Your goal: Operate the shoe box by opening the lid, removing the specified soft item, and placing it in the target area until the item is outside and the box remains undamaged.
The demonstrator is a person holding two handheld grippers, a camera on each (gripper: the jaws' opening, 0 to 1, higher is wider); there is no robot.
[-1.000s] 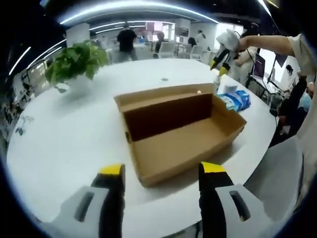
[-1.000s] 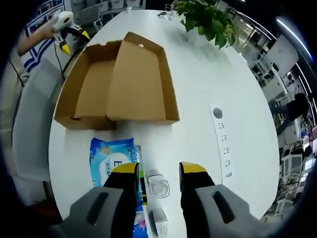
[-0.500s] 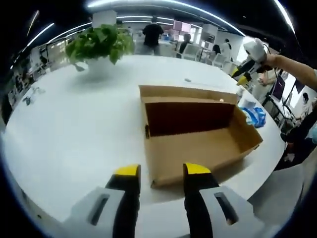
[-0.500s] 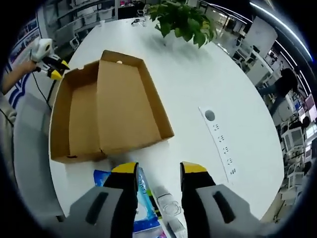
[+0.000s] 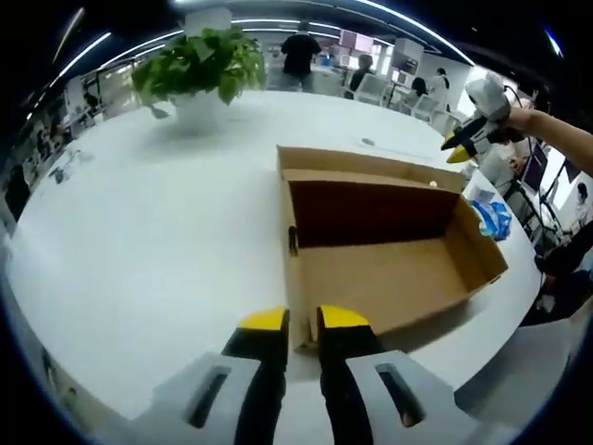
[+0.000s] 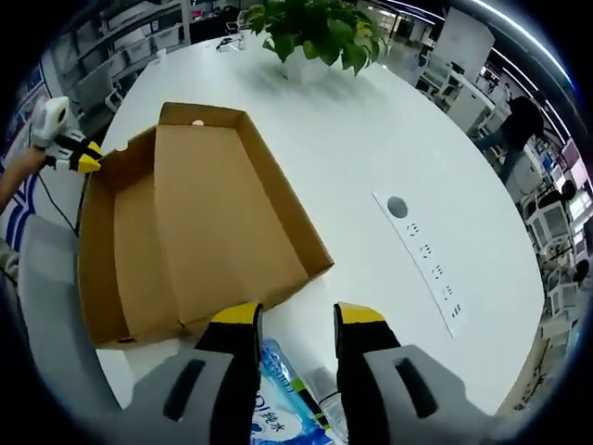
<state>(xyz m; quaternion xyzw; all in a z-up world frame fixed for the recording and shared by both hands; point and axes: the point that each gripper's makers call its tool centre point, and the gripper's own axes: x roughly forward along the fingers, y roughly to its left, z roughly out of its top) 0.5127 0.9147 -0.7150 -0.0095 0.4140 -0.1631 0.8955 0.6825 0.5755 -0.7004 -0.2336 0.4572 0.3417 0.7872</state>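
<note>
The white worktop [image 5: 139,241] carries the open, empty shoe box [image 5: 389,255]. The blue soft pack [image 6: 287,413] lies outside, beside its near end. The left gripper [image 5: 295,320], jaws nearly closed, could dent the box wall; the right gripper [image 6: 295,315] stands open, holding nothing.

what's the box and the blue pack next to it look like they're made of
Box: plain brown cardboard, matte, with folded flaps and raw-cut edges. Blue pack: probably thin plastic film, since it is glossy, printed and wrinkled; its contents are not visible.
</note>
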